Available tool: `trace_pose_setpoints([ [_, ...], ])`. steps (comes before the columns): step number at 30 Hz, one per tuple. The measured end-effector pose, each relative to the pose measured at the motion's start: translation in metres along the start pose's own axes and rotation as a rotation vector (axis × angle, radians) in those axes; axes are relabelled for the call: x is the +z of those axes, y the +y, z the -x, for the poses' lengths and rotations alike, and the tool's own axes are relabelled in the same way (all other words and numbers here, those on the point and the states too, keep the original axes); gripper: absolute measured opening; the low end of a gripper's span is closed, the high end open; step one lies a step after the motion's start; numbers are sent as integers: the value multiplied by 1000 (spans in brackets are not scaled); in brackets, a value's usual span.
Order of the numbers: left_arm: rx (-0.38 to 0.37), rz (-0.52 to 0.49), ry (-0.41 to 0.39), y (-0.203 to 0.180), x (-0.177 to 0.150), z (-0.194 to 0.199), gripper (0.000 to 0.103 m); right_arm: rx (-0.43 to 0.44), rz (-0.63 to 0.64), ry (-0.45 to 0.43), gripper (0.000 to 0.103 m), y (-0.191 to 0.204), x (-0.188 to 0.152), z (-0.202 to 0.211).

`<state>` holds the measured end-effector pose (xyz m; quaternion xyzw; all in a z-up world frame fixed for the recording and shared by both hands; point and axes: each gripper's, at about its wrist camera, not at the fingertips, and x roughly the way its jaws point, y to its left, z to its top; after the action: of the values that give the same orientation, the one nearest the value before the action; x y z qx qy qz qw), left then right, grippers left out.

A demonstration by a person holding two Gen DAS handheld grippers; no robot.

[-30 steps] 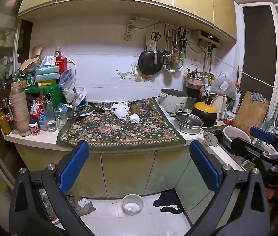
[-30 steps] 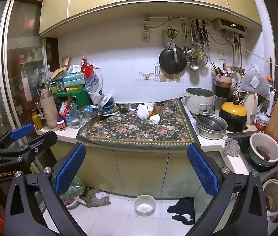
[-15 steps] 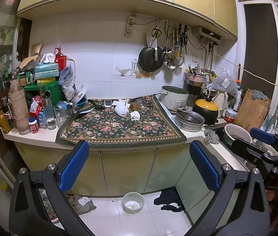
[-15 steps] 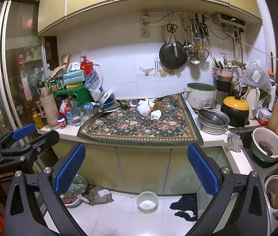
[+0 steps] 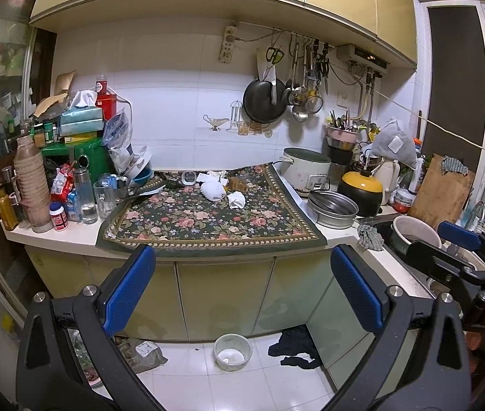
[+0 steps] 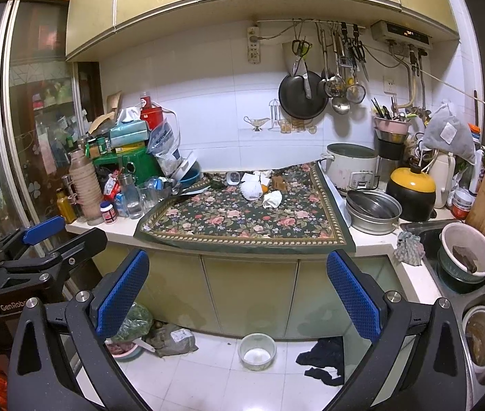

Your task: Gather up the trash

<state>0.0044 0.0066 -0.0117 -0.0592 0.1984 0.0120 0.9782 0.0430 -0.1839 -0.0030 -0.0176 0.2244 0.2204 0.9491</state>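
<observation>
Crumpled white tissues (image 5: 236,200) and a white foam fruit net (image 5: 212,190) lie at the back of a floral cloth (image 5: 208,222) on the counter, with a brown scrap (image 5: 235,182) beside them. The tissue (image 6: 272,199) and net (image 6: 251,189) also show in the right wrist view. My left gripper (image 5: 242,284) is open and empty, held in front of the cupboards well short of the counter. My right gripper (image 6: 239,287) is open and empty, at about the same distance.
Bottles, glasses and boxes (image 5: 71,178) crowd the counter's left end. A rice cooker (image 5: 306,171), metal pans (image 5: 333,208) and a yellow-lidded pot (image 5: 362,188) stand right. A sink (image 6: 482,325) with bowls is far right. A bowl (image 6: 257,351), dark cloth (image 6: 324,359) and bags (image 6: 170,339) lie on the floor.
Both grippers have risen and tilted slightly, so the counter sits a little lower in view. Both stay open and empty. Nothing on the counter has moved.
</observation>
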Motion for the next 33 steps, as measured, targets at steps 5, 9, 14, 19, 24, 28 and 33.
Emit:
trace_pose_setpoints([
  [5,-1,1,-1,1,-1,-1,103,-1,2,-1,103,1,0,0],
  [9,3,-3,-4,1,-2,-1,103,2,0,-2,103,1,1,-1],
  [14,2,-1,-4,2,-3,-1,103,1,0,0,103,1,2,-1],
  [19,5,-3,0,1,-4,-2,103,1,0,-1,103,1,2,-1],
  [24,10,-7,5,-4,-4,-4,103,3,-1,1,103,1,2,-1],
  [28,11,-7,7,-4,-4,-6,103,5,-1,0,103,2,2,-3],
  [33,16,-8,8,-6,-2,-8,103,6,-2,1,103,3,1,-3],
])
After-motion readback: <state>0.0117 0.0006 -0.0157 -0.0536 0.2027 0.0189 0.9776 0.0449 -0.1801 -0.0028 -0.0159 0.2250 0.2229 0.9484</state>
